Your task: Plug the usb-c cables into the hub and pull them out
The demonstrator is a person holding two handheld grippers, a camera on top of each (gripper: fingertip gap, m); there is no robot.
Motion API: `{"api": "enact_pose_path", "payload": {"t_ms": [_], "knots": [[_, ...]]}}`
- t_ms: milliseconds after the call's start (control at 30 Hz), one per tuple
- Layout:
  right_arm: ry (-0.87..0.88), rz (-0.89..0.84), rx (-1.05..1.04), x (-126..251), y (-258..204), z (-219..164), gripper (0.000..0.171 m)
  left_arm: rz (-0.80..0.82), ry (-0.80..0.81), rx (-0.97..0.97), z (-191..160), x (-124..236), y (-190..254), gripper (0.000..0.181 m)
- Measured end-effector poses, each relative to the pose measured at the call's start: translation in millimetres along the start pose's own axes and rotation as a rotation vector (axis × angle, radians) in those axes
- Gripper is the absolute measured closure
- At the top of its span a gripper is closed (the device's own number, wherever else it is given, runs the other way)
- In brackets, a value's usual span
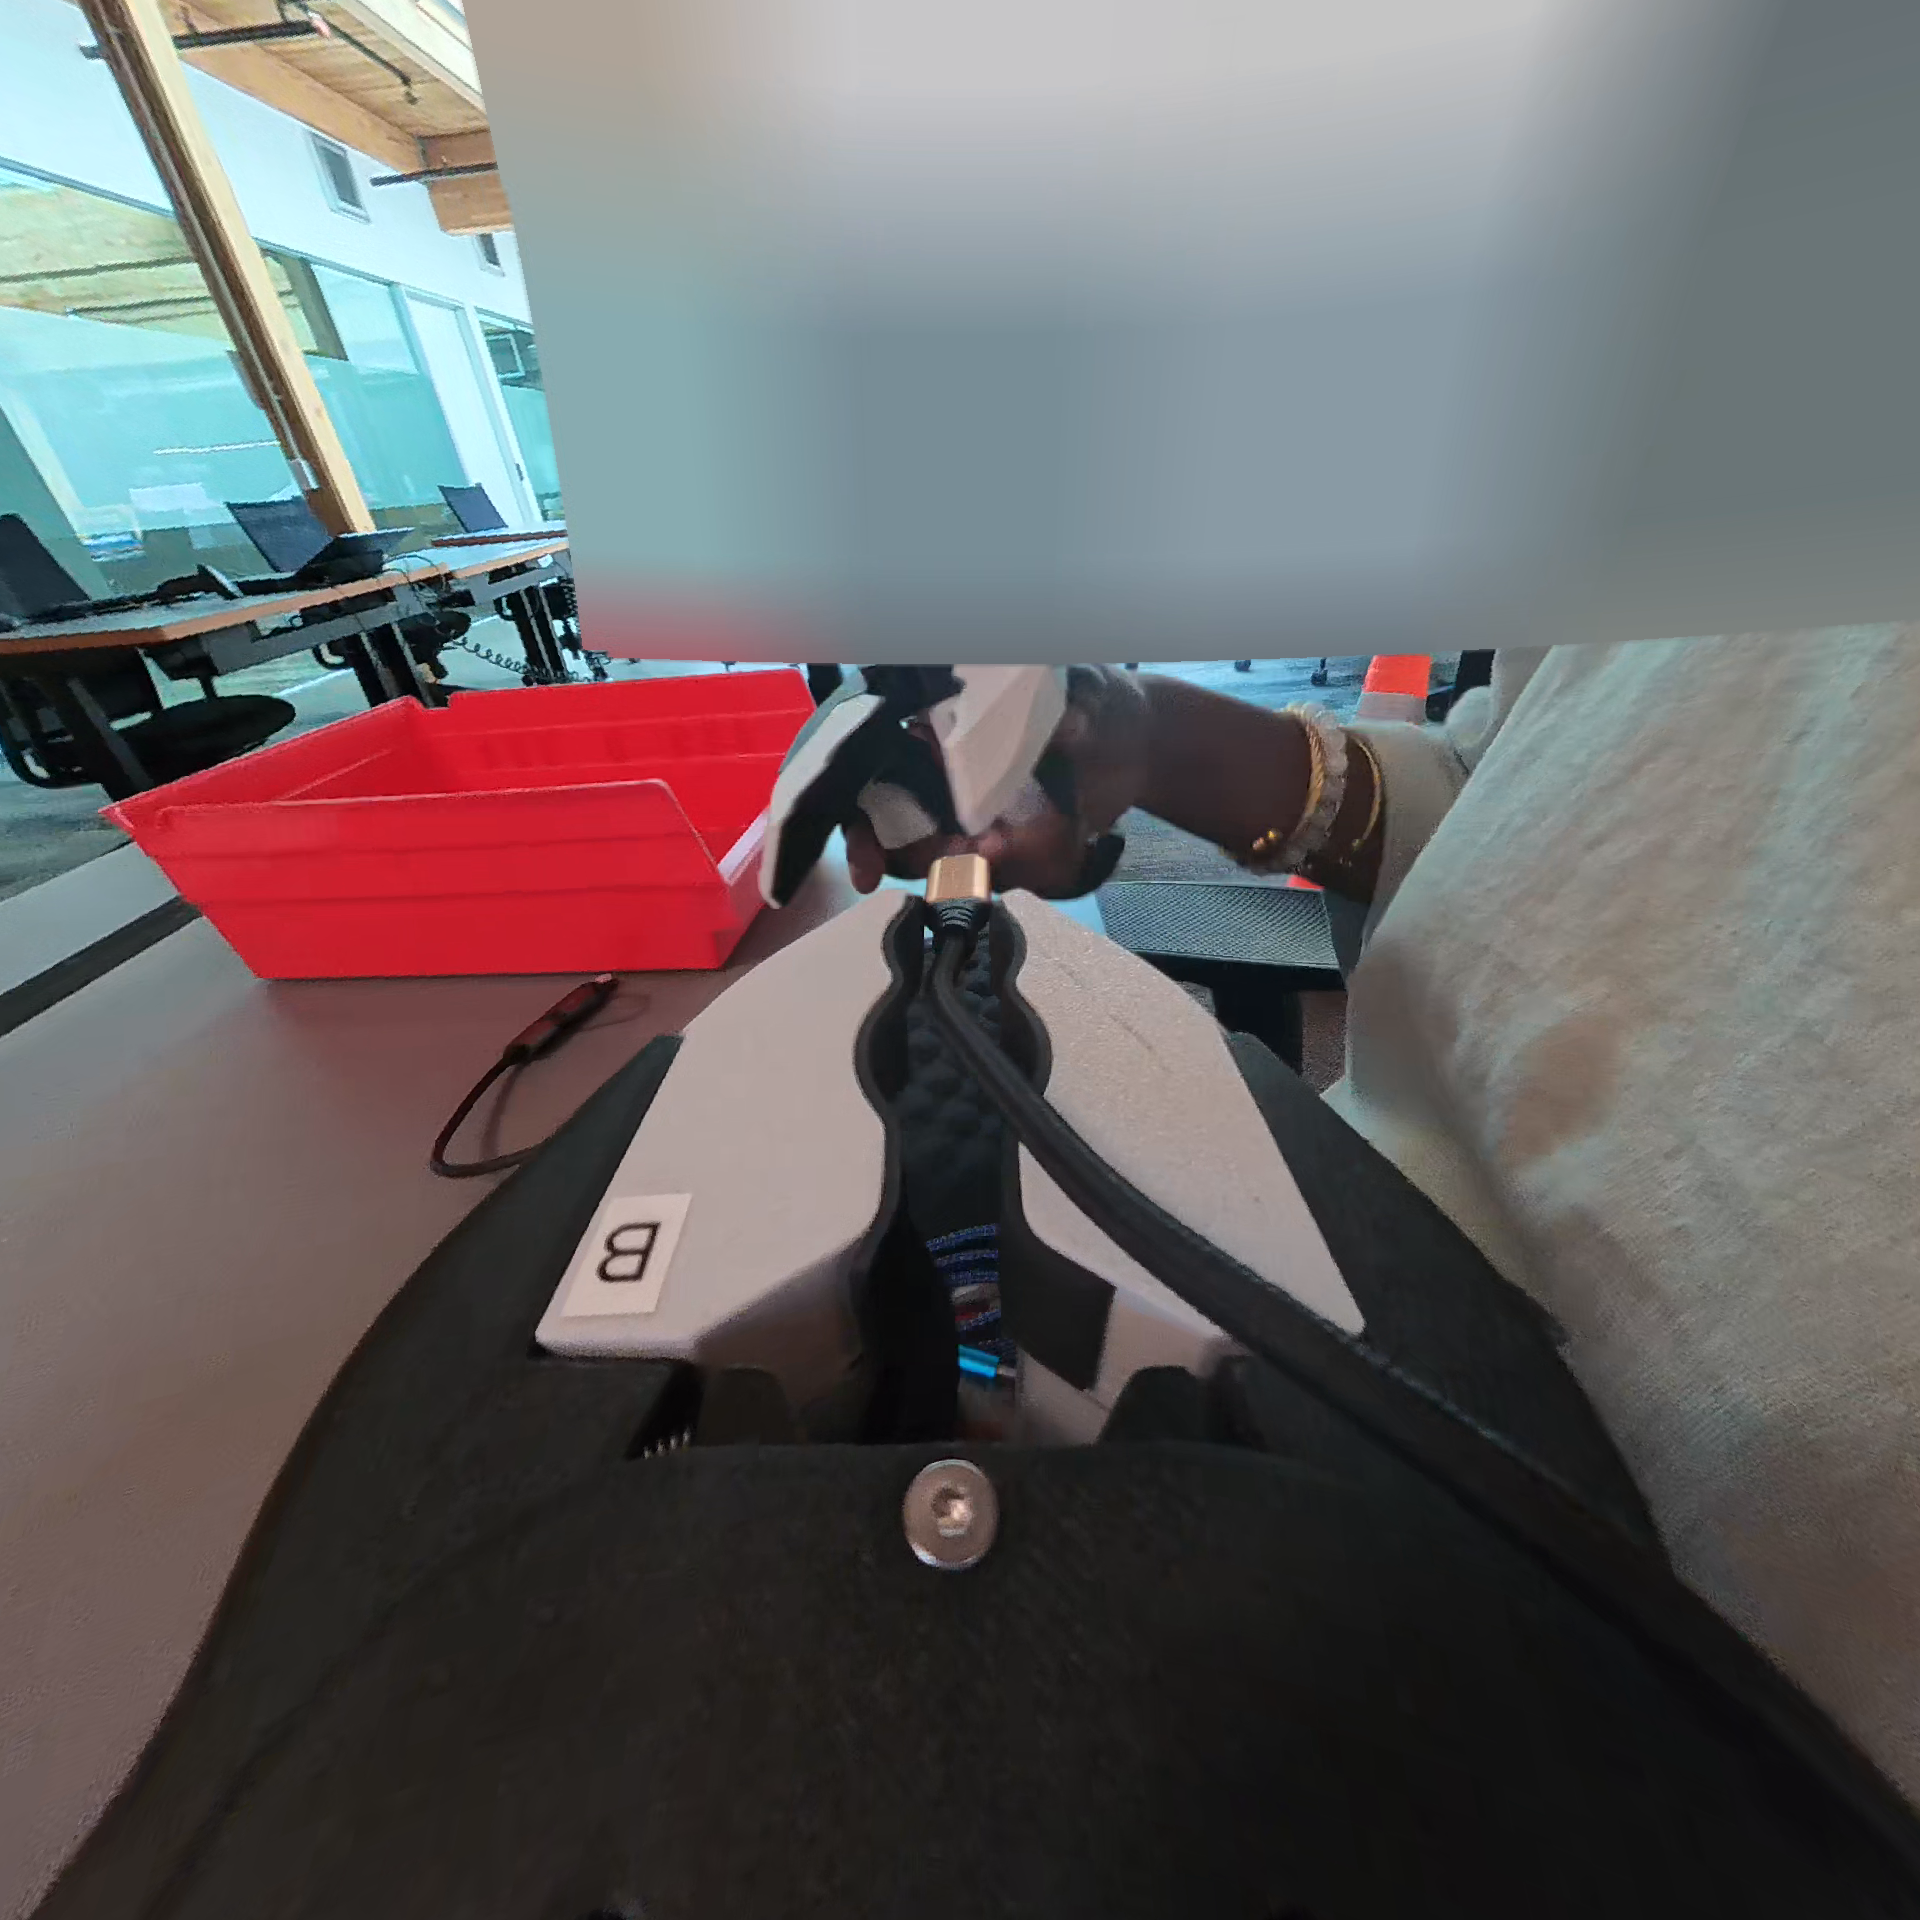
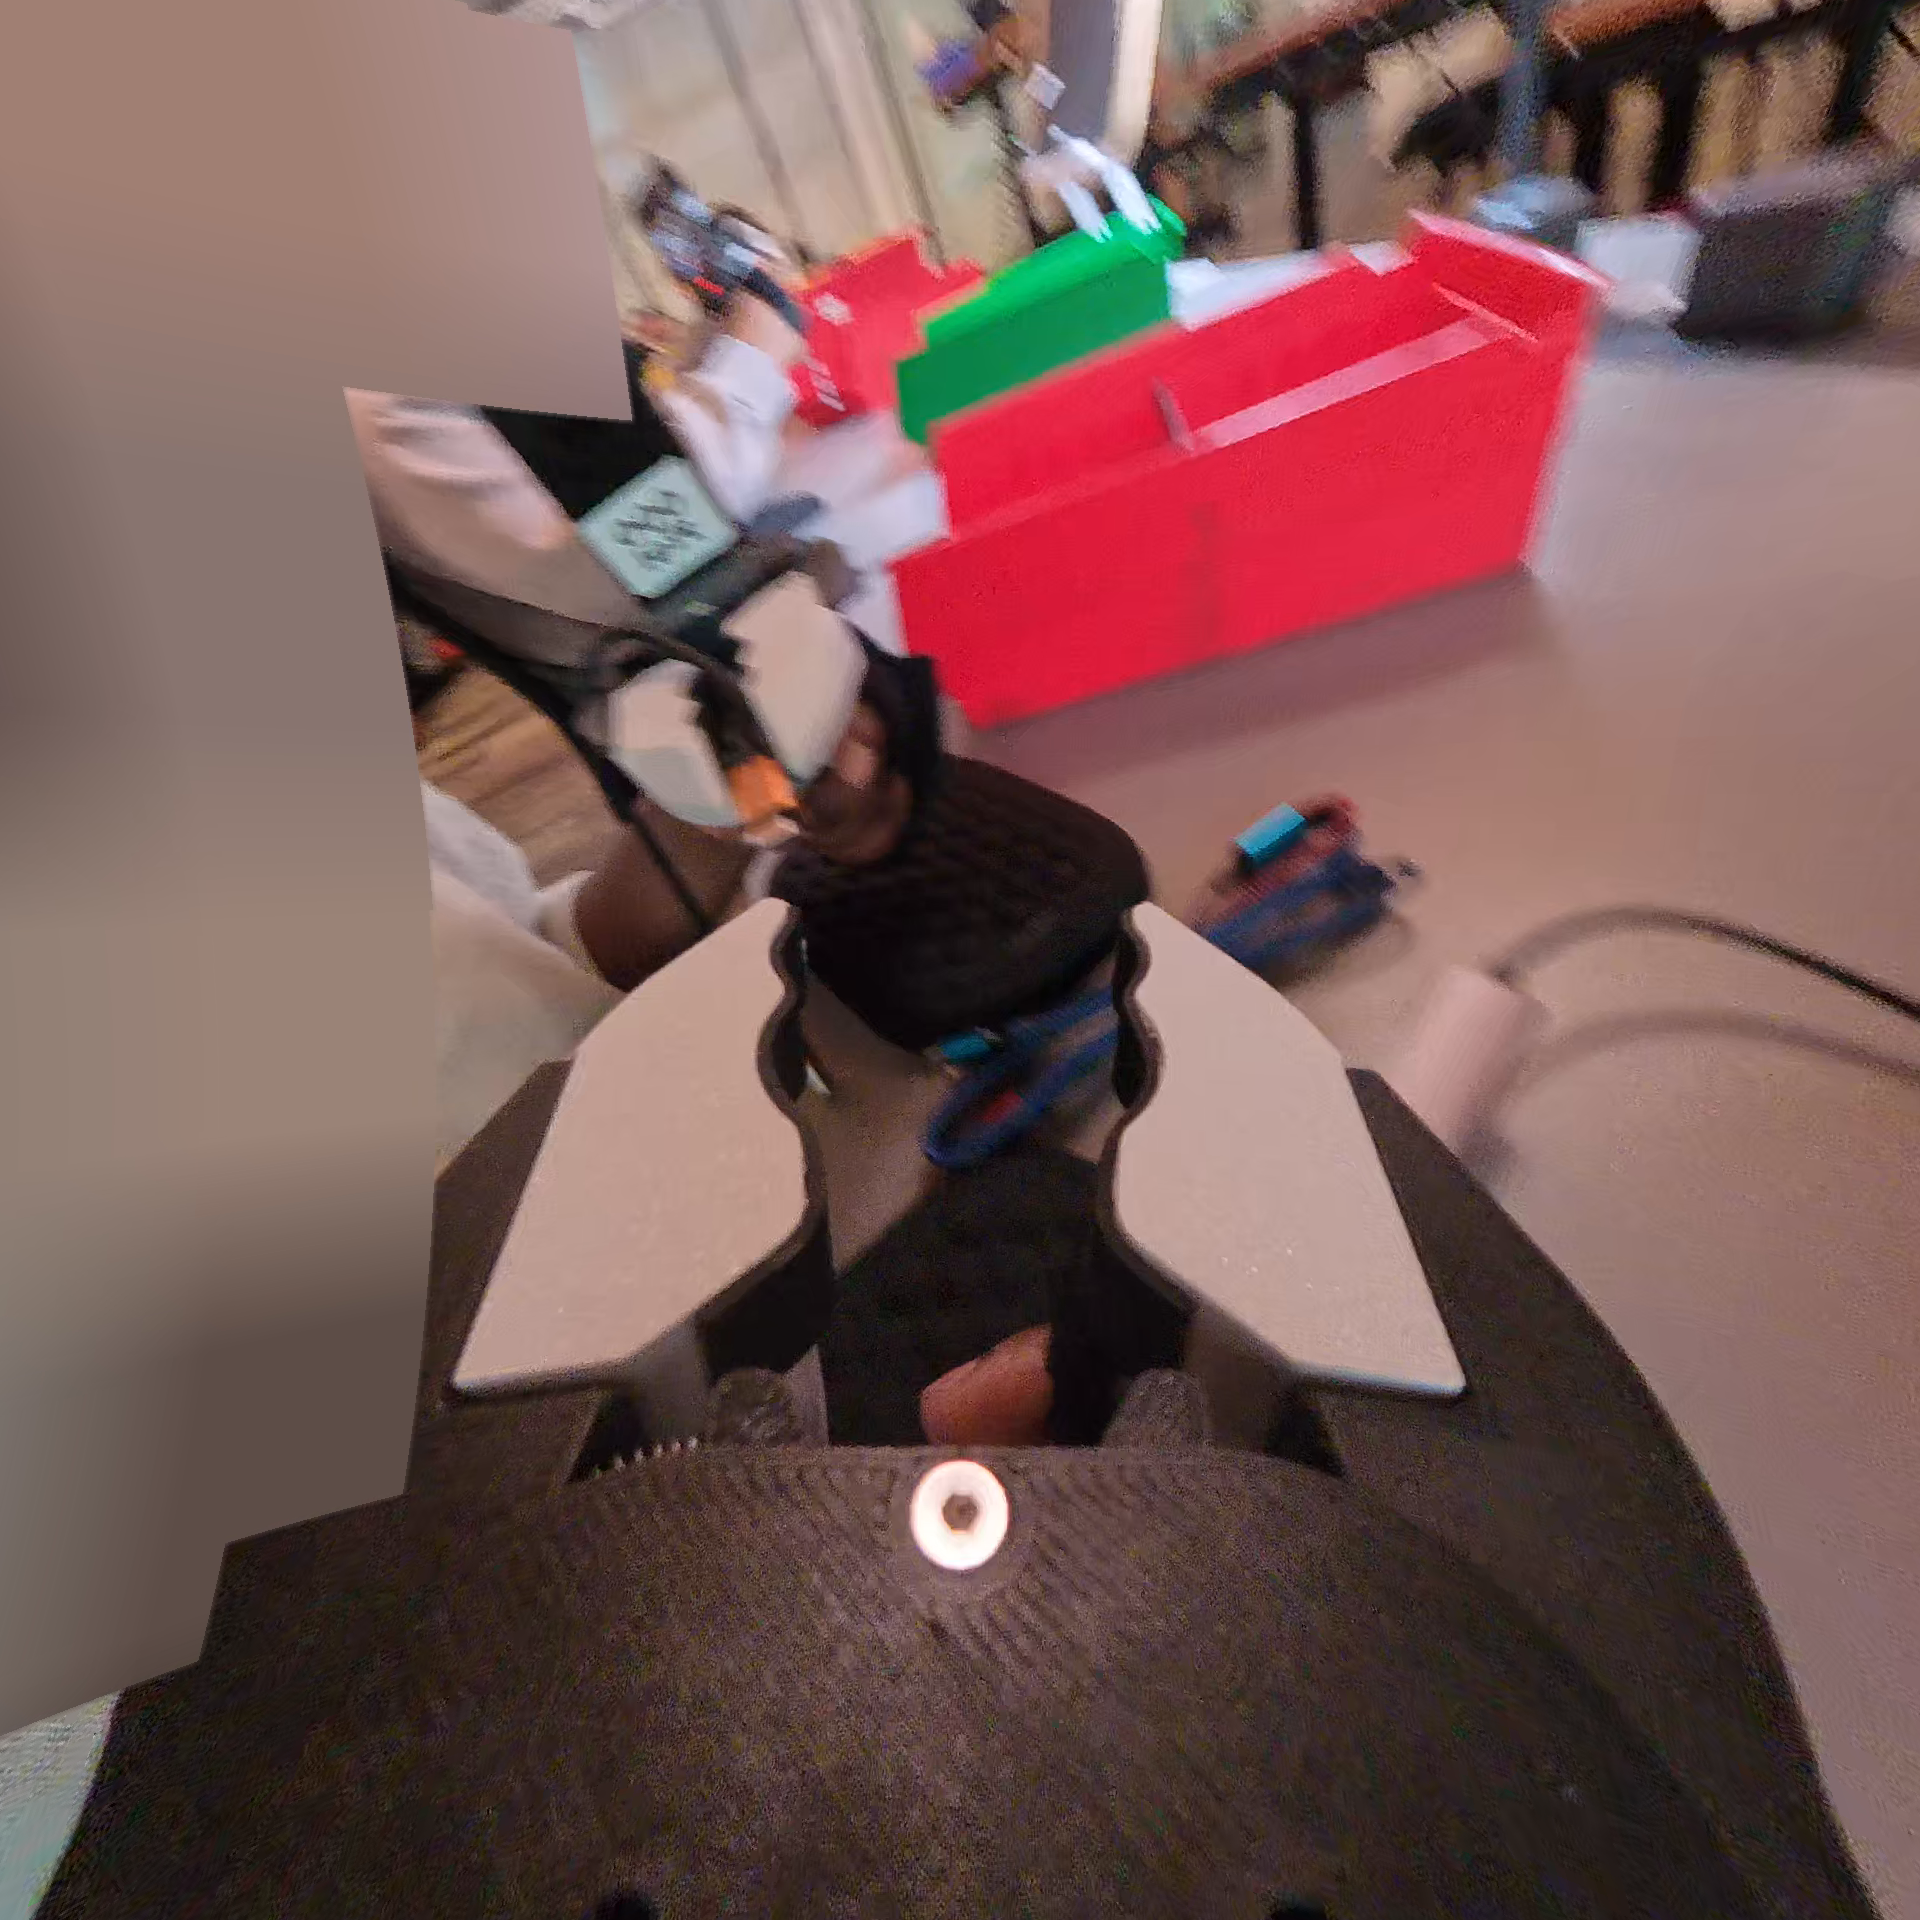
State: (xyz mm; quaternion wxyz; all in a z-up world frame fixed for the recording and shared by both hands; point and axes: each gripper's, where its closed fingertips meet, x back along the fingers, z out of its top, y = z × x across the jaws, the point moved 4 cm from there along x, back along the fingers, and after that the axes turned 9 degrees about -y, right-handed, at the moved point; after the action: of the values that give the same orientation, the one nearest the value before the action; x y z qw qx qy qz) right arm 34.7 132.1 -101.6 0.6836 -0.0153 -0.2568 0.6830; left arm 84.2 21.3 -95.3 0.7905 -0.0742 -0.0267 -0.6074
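Note:
My left gripper (image 1: 954, 920) is shut on a black cable (image 1: 1091, 1153), gripped just behind its gold USB-C plug (image 1: 956, 881), which sticks out past the tips. My right gripper (image 2: 956, 940) is open, and a black textured object (image 2: 966, 883) sits at its tips; I cannot tell whether this is the hub. The right gripper also shows in the left wrist view (image 1: 831, 842), held by a hand and close in front of the plug. The left gripper shows in the right wrist view (image 2: 753, 764), with the plug (image 2: 769, 792). A blue cable (image 2: 997, 1091) lies under the right gripper.
A red bin (image 1: 447, 842) stands on the brown table (image 1: 208, 1247), with a short red cable (image 1: 520, 1081) near it. In the right wrist view there are a red bin (image 2: 1226, 551), a green box (image 2: 1029, 322), another blue cable (image 2: 1299, 894) and a white device (image 2: 1475, 1029) with grey leads. Spacing between my two grippers at the tips: around 6 cm.

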Motion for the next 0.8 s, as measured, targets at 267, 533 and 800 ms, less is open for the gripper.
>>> {"api": "enact_pose_path", "payload": {"t_ms": [267,533,800], "knots": [[-0.355,-0.187,-0.362,-1,80,-51,0.109,-0.033,0.003,-0.021,-3,-1,4,0.169],[-0.351,0.049,-0.452,-16,79,-52,0.156,-0.041,0.028,-0.017,-5,0,3,0.168],[0.466,0.254,-0.626,-9,50,12,0.164,0.257,0.120,0.053,5,4,-22,0.169]]}}
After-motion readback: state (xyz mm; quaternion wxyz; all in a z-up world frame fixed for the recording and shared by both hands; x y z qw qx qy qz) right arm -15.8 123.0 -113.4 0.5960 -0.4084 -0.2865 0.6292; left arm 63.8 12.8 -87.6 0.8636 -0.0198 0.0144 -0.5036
